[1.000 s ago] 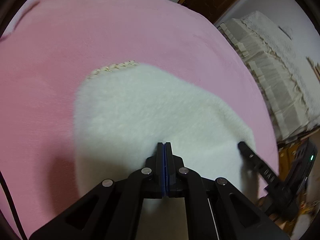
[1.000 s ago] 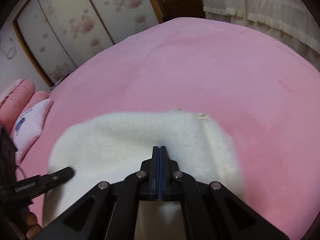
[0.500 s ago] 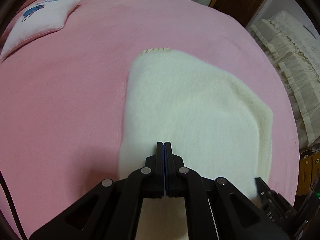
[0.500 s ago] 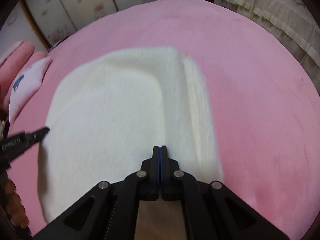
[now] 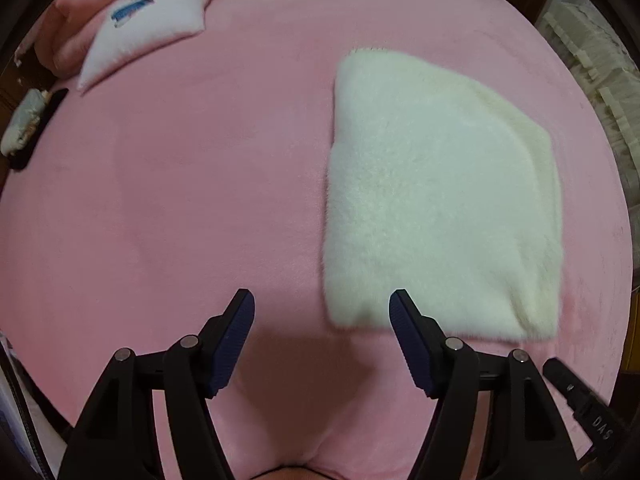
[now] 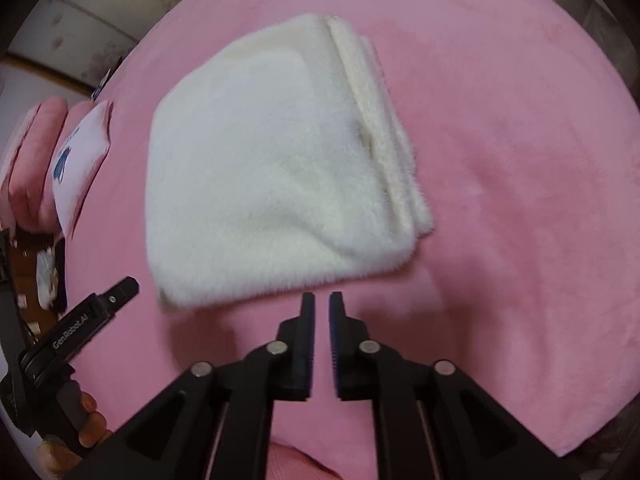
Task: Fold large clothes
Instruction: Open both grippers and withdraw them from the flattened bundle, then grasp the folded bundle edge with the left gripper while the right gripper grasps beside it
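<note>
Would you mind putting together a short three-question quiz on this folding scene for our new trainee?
1. True or false: the white fluffy garment lies folded on the pink bedspread.
2. Which gripper's jaws stand wider apart? A: left gripper; B: right gripper.
3. Fill in: neither gripper holds the ____.

Key
1. True; stacked layers show along its edge in the right wrist view.
2. A; both jaws have just been opening, with nothing between them.
3. garment; it lies beyond both sets of fingertips, untouched.
</note>
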Available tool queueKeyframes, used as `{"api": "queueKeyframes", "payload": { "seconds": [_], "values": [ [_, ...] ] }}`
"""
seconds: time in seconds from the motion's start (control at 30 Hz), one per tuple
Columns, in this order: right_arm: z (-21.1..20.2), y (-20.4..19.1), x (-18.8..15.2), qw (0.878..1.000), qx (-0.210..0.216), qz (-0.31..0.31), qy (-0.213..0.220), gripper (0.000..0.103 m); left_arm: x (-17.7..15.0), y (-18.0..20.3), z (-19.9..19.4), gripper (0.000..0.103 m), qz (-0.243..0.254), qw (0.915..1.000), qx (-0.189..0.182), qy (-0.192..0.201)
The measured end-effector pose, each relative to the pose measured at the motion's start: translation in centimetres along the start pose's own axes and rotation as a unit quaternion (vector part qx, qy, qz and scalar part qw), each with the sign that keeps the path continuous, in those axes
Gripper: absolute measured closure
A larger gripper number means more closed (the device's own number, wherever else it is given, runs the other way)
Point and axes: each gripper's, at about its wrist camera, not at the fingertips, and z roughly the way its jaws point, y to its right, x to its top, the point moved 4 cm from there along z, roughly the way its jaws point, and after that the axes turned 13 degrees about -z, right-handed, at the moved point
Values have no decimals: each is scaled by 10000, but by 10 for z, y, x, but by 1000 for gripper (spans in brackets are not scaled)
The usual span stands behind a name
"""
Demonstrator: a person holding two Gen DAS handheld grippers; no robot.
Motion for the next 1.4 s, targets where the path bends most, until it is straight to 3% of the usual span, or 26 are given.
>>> {"api": "queueKeyframes", "payload": {
  "seconds": [0.07, 0.17, 0.23, 0.37, 0.6, 0.73, 1.07, 1.4],
  "values": [
    [-21, -8, -9, 9992, -151, -348, 86, 61, -11, -1, -17, 34, 120, 9999, 0, -72],
    [-51, -17, -17, 9967, -343, -701, 229, 42, -25, 6, -41, 32, 309, 9995, -78, -54],
    [-67, -23, -20, 9950, -439, -861, 262, 38, -32, 12, -55, 23, 390, 9992, -105, 54],
    [-83, -36, -12, 9907, -680, -1137, 321, 29, -42, 15, -76, 21, 524, 9984, -209, -87],
    [-104, -40, -24, 9919, -514, -1083, 429, 28, -52, 17, -99, 21, 419, 9986, -310, -48],
    [-107, -40, -29, 9922, -446, -1092, 393, 28, -55, 13, -107, 21, 182, 9981, -564, -144],
    [-112, -33, -27, 9925, -150, -1161, 353, 28, -56, 3, -115, 21, -37, 9984, -528, -178],
    [-79, 31, 4, 9962, 637, -570, 180, 28, -32, -9, -74, 21, -344, 9961, -634, -513]
  ]
}}
